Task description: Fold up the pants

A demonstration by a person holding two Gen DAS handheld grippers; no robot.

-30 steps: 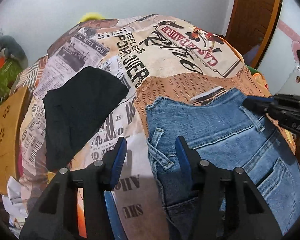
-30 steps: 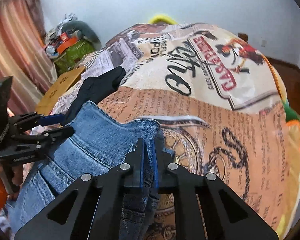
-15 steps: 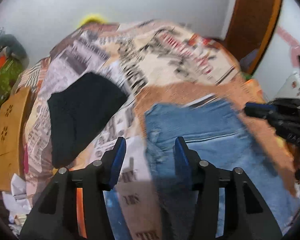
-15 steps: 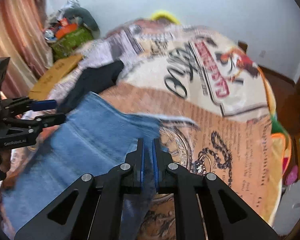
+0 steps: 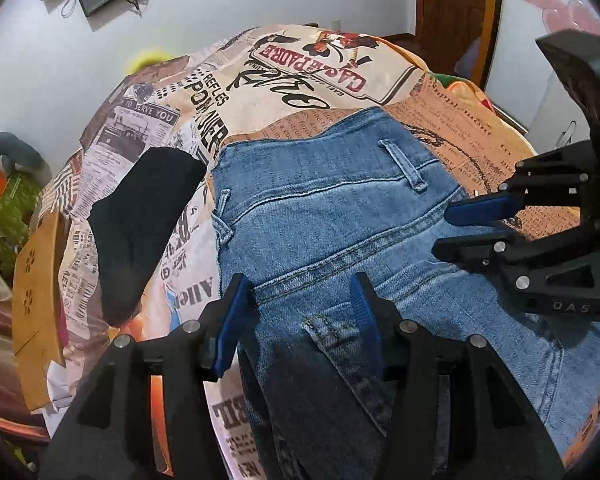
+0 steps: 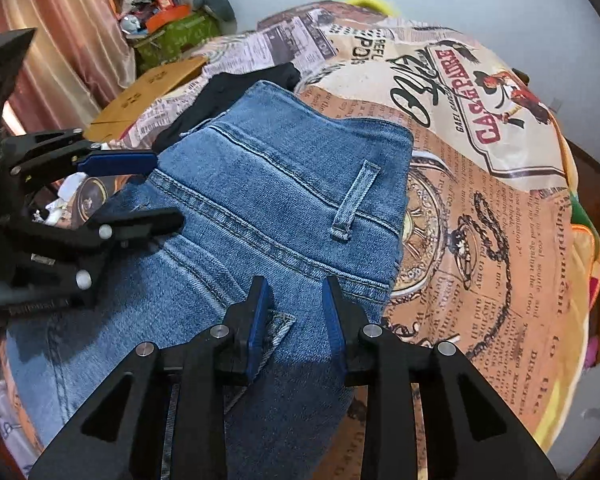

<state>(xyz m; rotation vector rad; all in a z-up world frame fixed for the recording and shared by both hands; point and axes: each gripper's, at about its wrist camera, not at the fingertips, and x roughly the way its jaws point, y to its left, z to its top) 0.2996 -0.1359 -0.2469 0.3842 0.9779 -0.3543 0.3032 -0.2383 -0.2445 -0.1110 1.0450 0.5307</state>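
Observation:
Blue jeans (image 5: 340, 208) lie flat on the bed with the back side up, the waistband and a belt loop at the far end. My left gripper (image 5: 299, 284) stands open above the back pocket, and its pads touch no cloth. In the right wrist view the same jeans (image 6: 284, 184) fill the middle. My right gripper (image 6: 295, 286) hovers over them near the pocket corner; its jaws are opening and nothing is pinched between them. Each gripper shows in the other's view: the right gripper (image 5: 444, 228) at the right edge, the left gripper (image 6: 166, 190) at the left edge.
A newspaper-print bedspread (image 5: 300, 76) covers the bed. A folded black garment (image 5: 140, 216) lies left of the jeans. A wooden board (image 5: 36, 280) leans at the bed's left side, with a green bag and clutter (image 6: 172, 36) beyond it. A brown door (image 5: 456, 12) stands at the far right.
My right gripper was shut on the jeans' waistband edge and has let go, its jaws parting. Both grippers have drawn back along the jeans toward the pockets.

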